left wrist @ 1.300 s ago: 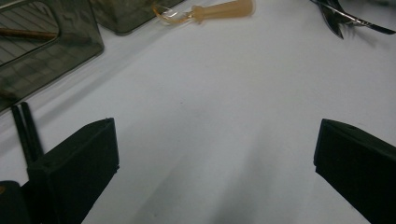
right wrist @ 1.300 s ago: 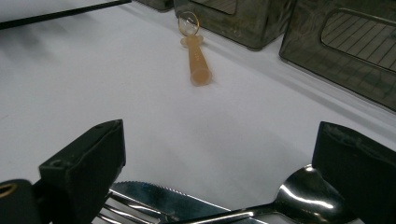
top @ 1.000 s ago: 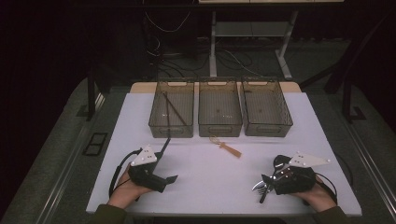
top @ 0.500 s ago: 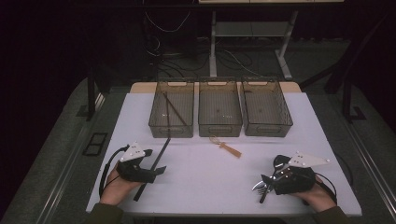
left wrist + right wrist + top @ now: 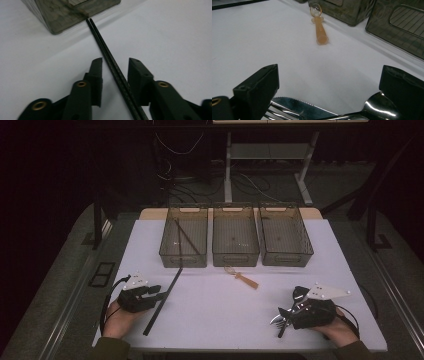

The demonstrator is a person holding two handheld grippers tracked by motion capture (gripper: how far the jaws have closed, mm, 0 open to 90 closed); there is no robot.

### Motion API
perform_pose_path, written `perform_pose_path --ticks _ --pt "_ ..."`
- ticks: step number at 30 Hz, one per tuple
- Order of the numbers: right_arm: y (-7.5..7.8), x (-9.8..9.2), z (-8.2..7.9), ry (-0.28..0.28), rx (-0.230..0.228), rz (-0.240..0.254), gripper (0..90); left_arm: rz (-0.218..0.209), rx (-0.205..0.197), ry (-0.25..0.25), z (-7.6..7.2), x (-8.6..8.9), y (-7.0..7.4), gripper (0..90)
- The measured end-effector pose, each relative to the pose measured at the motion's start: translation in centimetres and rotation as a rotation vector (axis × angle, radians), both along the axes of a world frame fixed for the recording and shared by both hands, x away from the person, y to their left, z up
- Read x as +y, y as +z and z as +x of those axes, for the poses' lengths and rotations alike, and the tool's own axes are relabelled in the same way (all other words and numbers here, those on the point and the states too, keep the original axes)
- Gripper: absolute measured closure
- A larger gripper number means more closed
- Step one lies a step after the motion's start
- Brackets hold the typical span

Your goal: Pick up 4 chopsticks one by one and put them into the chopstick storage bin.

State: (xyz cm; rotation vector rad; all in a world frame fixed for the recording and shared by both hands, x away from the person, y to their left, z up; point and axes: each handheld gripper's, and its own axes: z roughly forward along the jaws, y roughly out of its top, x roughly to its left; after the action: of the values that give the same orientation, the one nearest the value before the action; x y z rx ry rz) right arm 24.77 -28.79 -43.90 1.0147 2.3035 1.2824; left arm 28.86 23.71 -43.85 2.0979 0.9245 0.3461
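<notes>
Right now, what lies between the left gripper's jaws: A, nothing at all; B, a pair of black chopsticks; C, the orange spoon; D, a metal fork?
B: in the left gripper view the black chopsticks run straight between the jaws of the left gripper, which have just been closing around them with a gap still showing on each side.

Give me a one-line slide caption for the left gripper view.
Left gripper jaws, just closing, straddle black chopsticks lying on the white table, not yet pinched; grey bin beyond.

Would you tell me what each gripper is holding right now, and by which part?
The left gripper straddles the black chopsticks mid-length, pads not yet pressing. The right gripper has metal cutlery between its jaws; a grip cannot be told.
</notes>
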Motion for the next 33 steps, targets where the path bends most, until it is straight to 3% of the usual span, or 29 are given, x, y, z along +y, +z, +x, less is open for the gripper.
perform_pose_path --ticks 4,19,33 --pt "-0.1 0.0 0.0 0.001 0.0 -0.005 3.0 0.0 0.032 -0.014 0.2 0.1 -0.3 73.8" --pt "-0.1 0.1 0.0 0.003 -0.001 -0.02 3.0 0.014 0.071 -0.019 0.5 -0.4 -0.7 76.8" --pt "-0.1 0.1 0.0 0.006 -0.007 -0.023 3.0 0.099 0.061 0.006 0.0 -1.5 -0.6 76.9"
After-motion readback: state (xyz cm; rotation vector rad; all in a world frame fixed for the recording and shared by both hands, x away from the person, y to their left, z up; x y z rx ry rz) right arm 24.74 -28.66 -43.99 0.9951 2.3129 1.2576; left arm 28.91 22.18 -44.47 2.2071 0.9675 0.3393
